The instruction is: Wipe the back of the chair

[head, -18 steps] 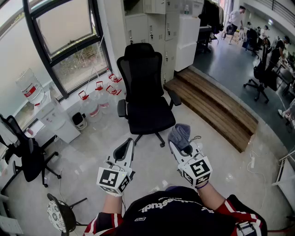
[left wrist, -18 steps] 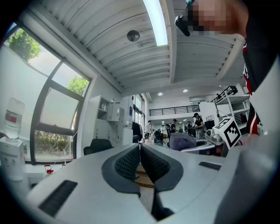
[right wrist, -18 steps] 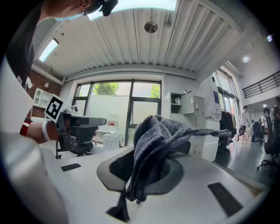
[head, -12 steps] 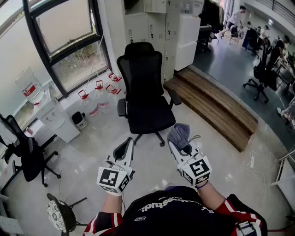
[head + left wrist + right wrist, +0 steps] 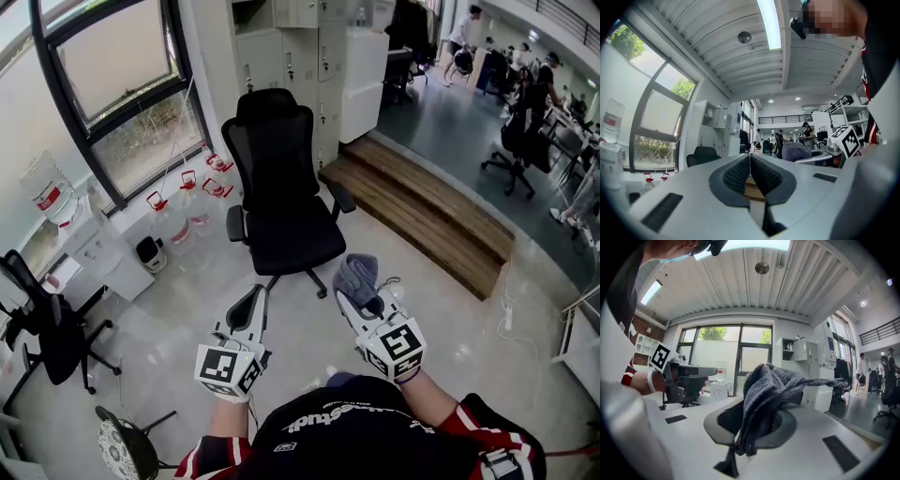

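Little has shifted since the earlier frames: the head view has swung slightly, so the black office chair (image 5: 281,192) now sits a touch further left in the picture, while both hands hold much the same pose in front of the person's chest.

That chair stands on the pale floor (image 5: 187,309) by the window (image 5: 112,75), well apart from both grippers, seat turned toward the person. Its tall mesh back (image 5: 270,141) is untouched, so the wiping has not begun; this looks like the approach. The rear face of the back is turned away, so the person will probably have to step round the chair or swivel it.

A grey cloth (image 5: 358,274) is carried ahead in the right claw (image 5: 366,298), ready for the wipe. That claw is clamped on the cloth, which bunches up and spills over the pads. The left claw (image 5: 251,302) has its ribbed pads pressed together with nothing between them, probably kept free to steady the chair.
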`<control>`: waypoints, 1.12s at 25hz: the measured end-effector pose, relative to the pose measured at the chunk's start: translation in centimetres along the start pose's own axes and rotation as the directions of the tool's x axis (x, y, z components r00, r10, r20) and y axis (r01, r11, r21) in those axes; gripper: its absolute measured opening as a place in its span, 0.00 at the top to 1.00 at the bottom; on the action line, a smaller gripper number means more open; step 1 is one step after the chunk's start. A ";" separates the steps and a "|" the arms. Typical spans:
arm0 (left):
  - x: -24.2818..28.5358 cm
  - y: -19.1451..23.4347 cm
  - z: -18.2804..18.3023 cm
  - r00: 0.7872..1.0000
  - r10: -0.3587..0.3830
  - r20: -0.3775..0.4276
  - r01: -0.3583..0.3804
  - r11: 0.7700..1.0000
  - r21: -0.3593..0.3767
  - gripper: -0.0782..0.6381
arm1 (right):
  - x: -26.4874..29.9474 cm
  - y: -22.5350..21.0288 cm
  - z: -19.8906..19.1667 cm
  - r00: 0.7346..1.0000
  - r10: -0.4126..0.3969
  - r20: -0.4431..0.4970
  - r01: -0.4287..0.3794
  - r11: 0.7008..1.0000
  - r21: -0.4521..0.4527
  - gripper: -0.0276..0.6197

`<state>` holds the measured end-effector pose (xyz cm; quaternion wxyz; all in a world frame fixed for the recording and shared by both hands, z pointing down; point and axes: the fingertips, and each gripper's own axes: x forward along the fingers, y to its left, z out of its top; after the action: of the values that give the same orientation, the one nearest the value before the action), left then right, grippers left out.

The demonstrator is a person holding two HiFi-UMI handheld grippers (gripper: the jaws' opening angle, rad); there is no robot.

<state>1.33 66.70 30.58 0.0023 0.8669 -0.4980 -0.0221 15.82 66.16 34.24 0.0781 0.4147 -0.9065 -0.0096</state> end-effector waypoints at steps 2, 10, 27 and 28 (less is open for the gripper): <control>0.2 -0.1 -0.2 1.000 -0.007 -0.002 0.007 1.000 -0.005 0.86 | -0.3 -0.1 -0.1 1.000 -0.007 -0.005 0.006 1.000 -0.006 0.85; 2.9 0.1 -2.4 0.999 -0.011 -0.037 0.010 1.000 -0.024 0.86 | 0.3 -3.2 -2.0 0.999 -0.028 -0.026 0.029 0.999 0.023 0.85; 17.6 10.8 -3.0 0.994 0.059 -0.087 -0.060 0.998 0.000 0.86 | 16.3 -16.2 -0.8 1.000 0.011 0.006 -0.011 0.998 0.058 0.85; 19.2 11.3 -2.8 0.994 0.059 -0.089 -0.059 0.998 0.000 0.86 | 17.3 -17.4 -0.5 1.000 0.014 0.011 -0.015 0.998 0.062 0.85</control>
<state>1.36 44.39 32.99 0.0262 0.8518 -0.5229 0.0159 17.86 41.76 35.62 0.0606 0.4104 -0.9097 0.0168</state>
